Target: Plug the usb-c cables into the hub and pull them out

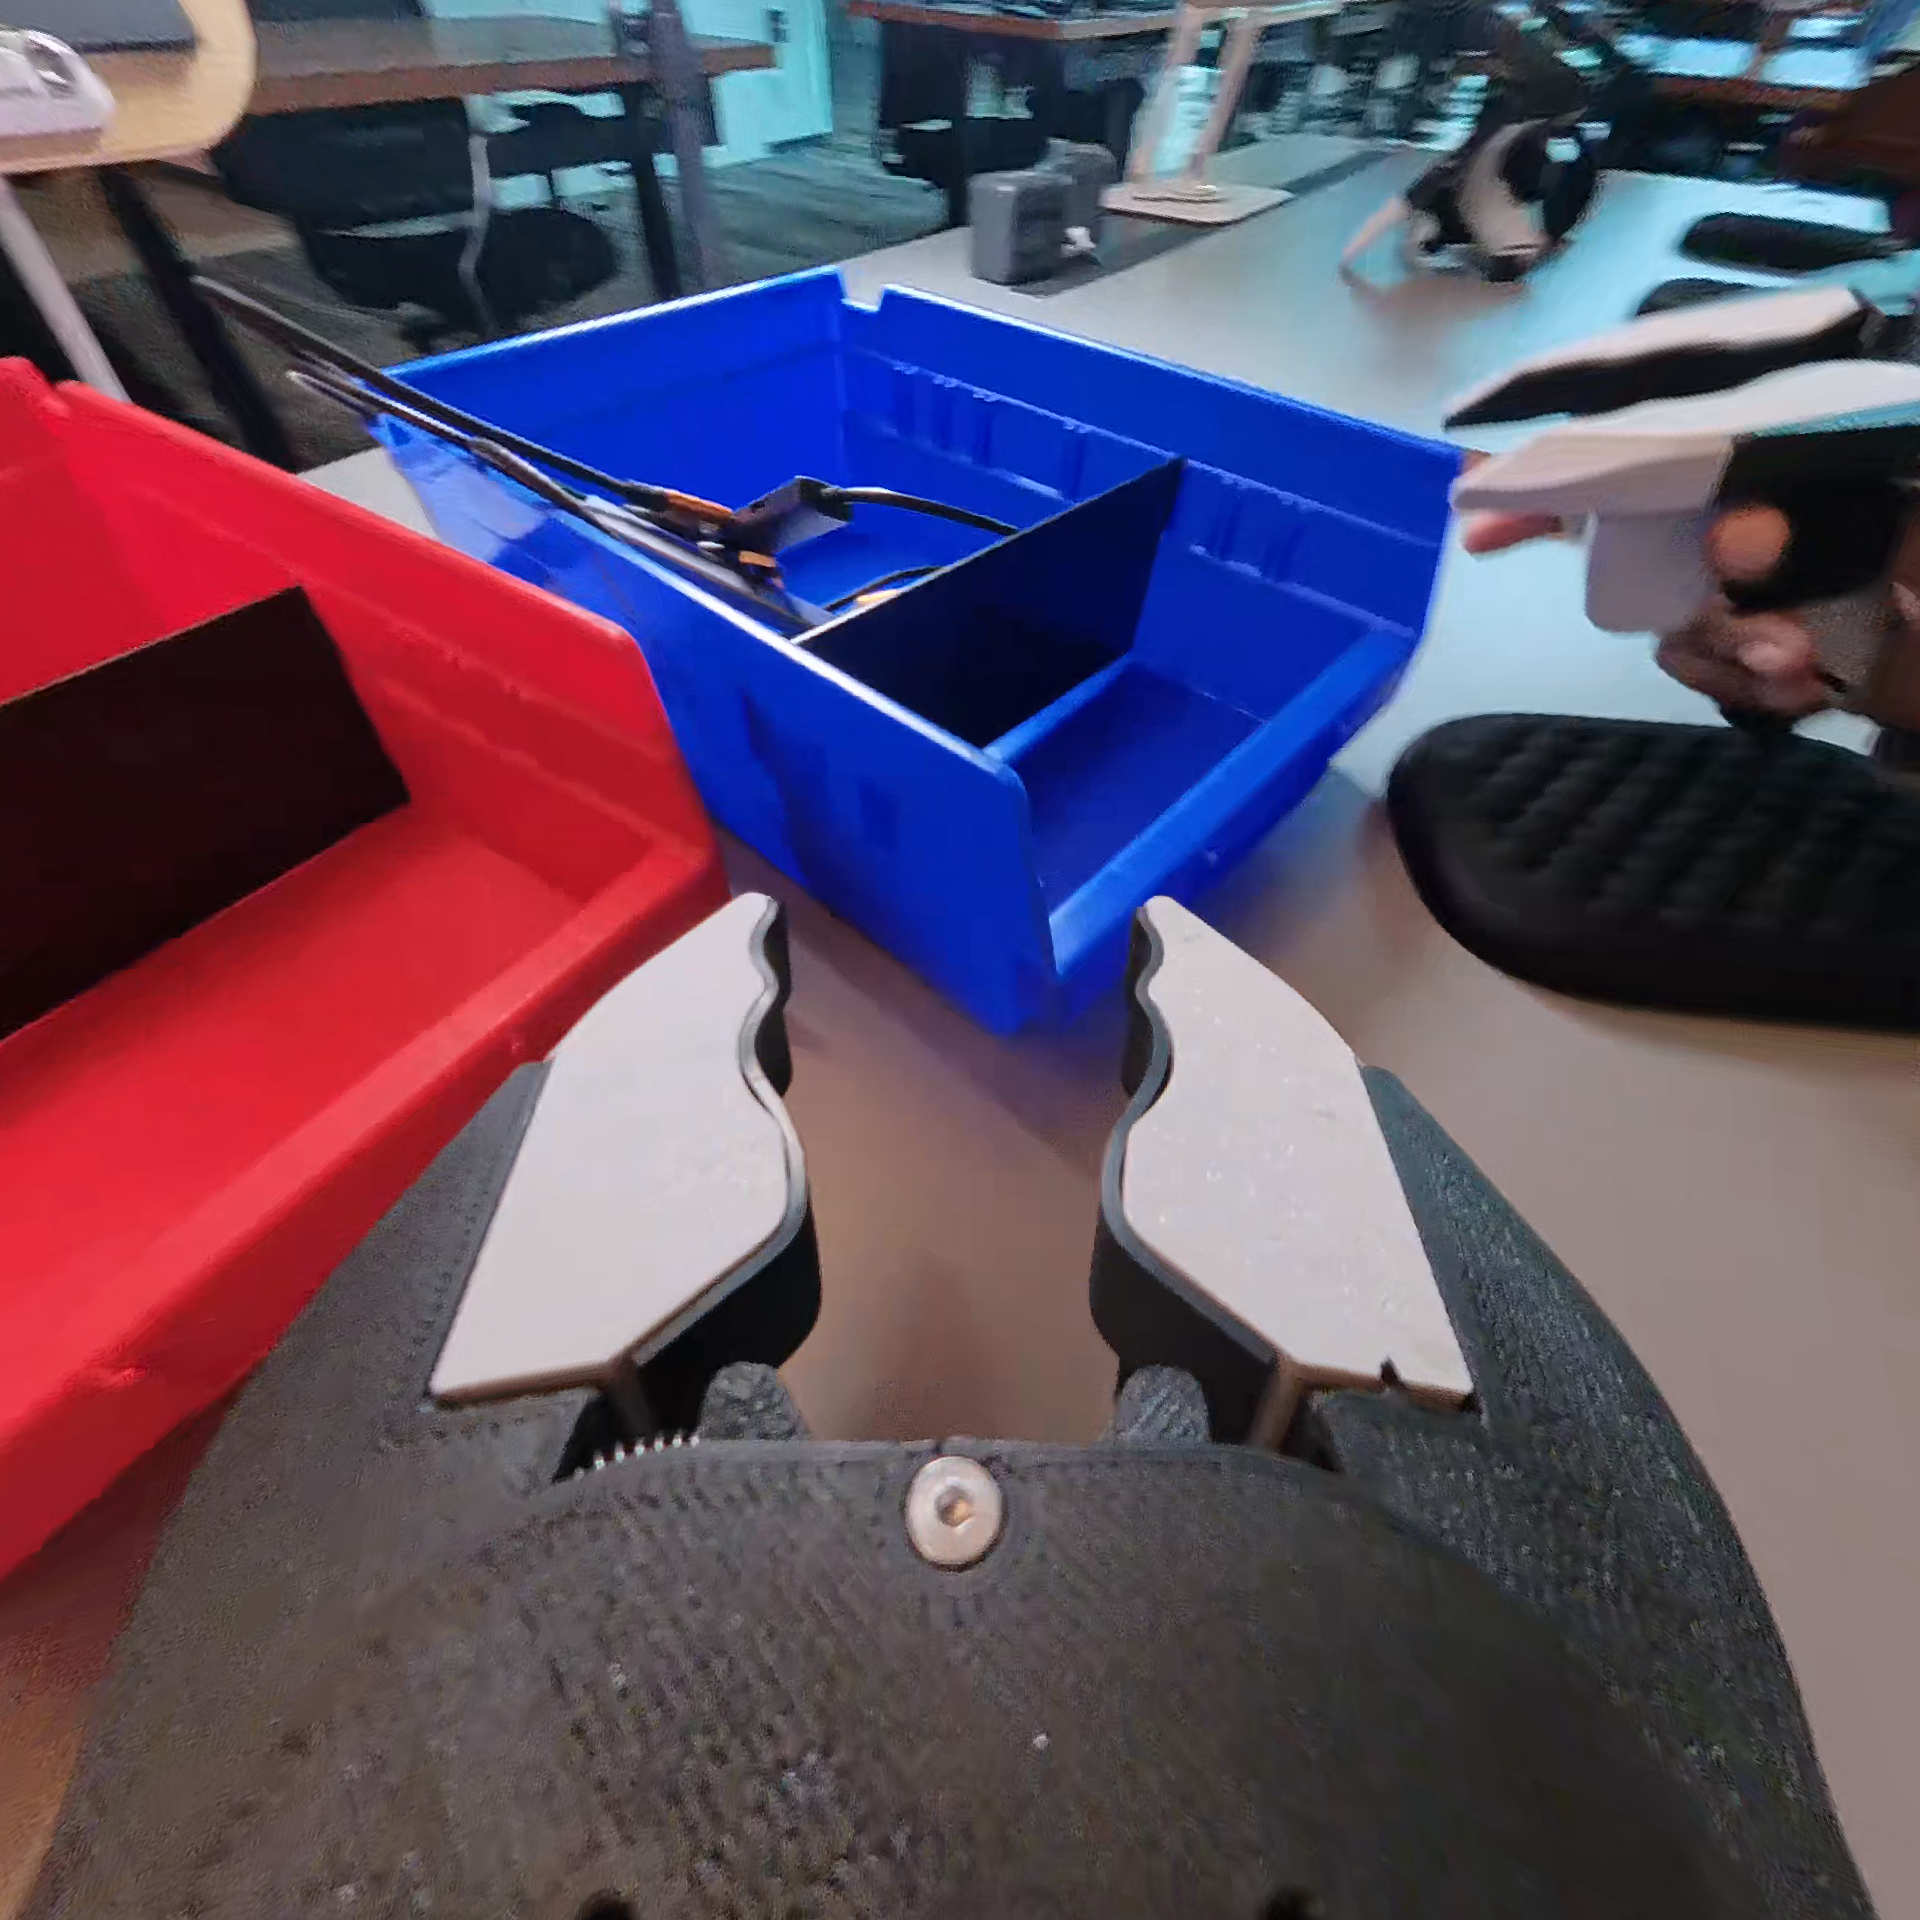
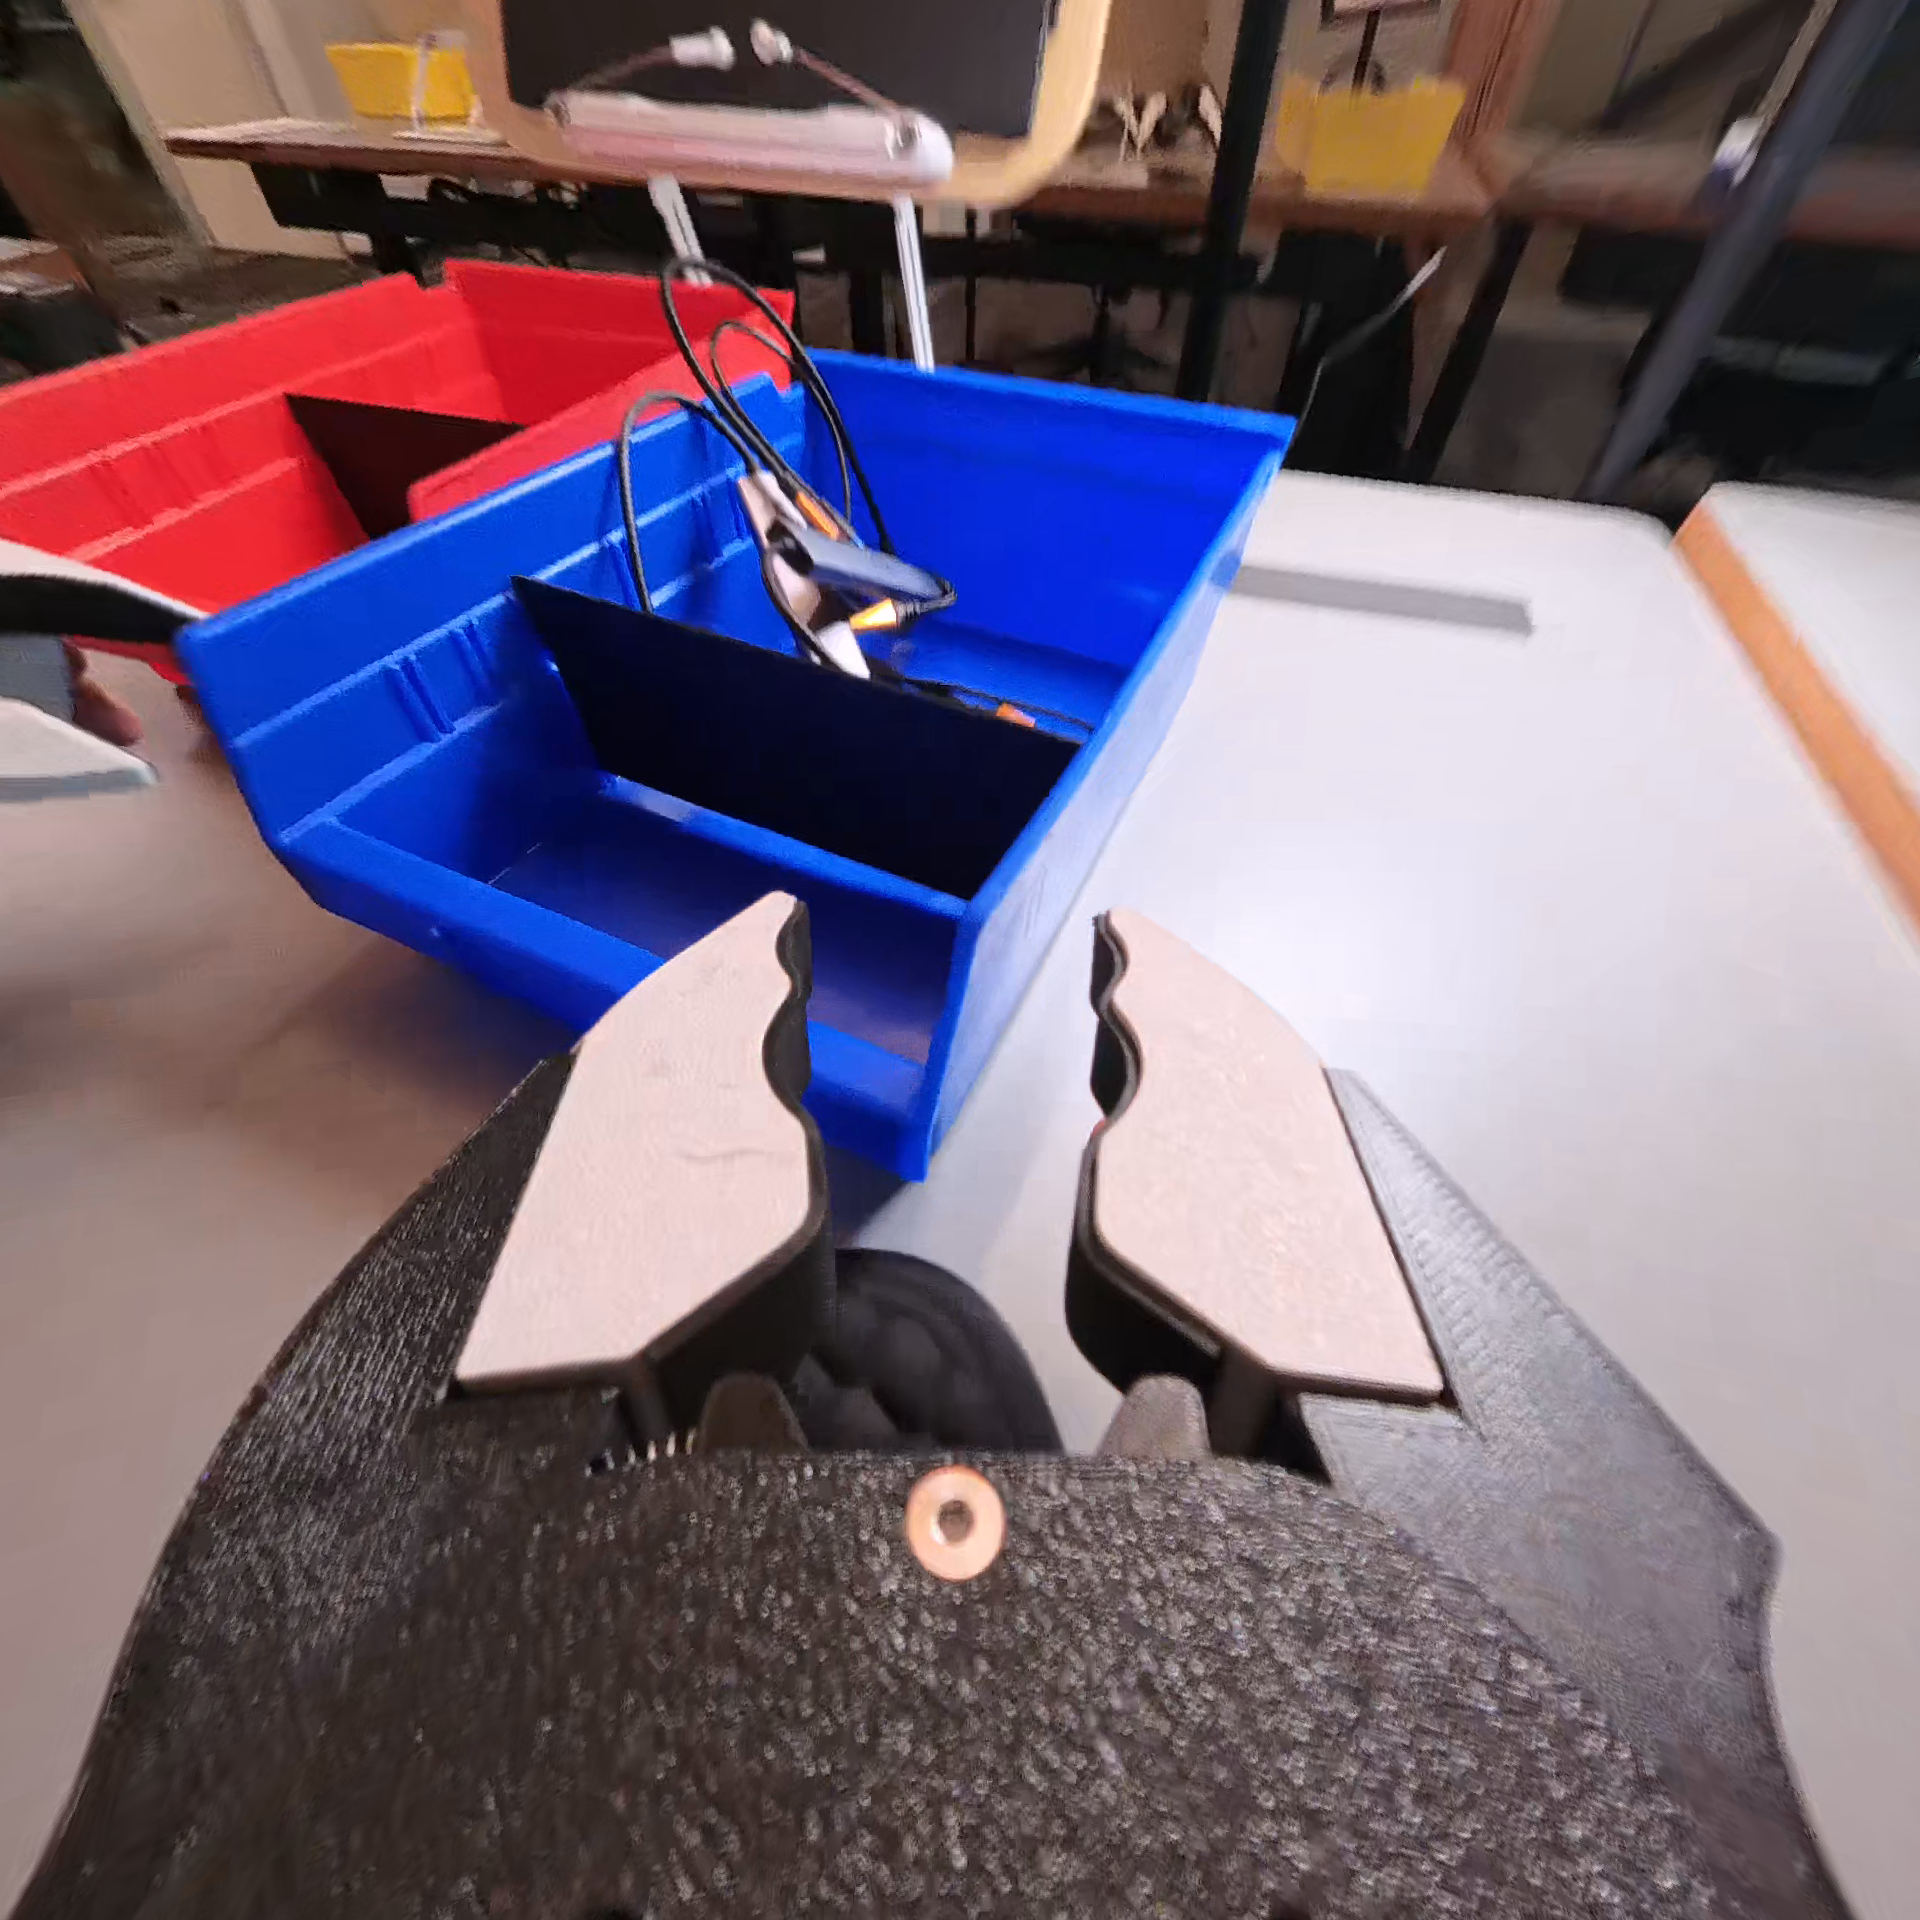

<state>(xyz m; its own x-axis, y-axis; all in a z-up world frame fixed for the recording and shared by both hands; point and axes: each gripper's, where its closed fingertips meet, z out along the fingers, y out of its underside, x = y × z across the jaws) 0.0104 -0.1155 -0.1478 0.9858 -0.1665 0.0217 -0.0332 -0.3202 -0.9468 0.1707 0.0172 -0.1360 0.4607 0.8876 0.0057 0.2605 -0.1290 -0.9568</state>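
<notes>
Right — both grippers parted, nothing between the fingers. Left gripper [image 1: 956, 925] hovers over bare grey table [image 1: 1507, 1299], its jaws moderately wide; right gripper [image 2: 948, 935] same gap, tips just short of the blue bin [image 2: 1122, 499] near corner.

Hub [image 2: 868, 569] sits in blue bin's rear compartment, behind the black divider [image 2: 790, 748]. In right wrist view: at abt 12 o'clock from fingertips, long axis running 10-to-4 o'clock, tilted, one end propped higher. Looks slim, grey-blue, metallic sheen. Left wrist view shows hub [image 1: 800, 509] at abt 11 o'clock, dark, blurred; can't tell exact tilt there.

USB-C cables [image 2: 727, 405]: thin, black, w/ orange collars at plugs. Several loop up over the bin's back wall at 12 o'clock; plug ends cluster round the hub. Whether seated in ports — can't tell, too small/blurred. One more orange plug lies low beside divider.

Front compartment of blue bin holds nothing visible.

Red bin [image 1: 312, 883] touching/just beside blue bin at 9–10 o'clock in left view, w/ its own black divider.

Black mesh pad [image 1: 1683, 862] at 3 o'clock in left view; right gripper [image 1: 1460, 452] in a hand above it.
</notes>
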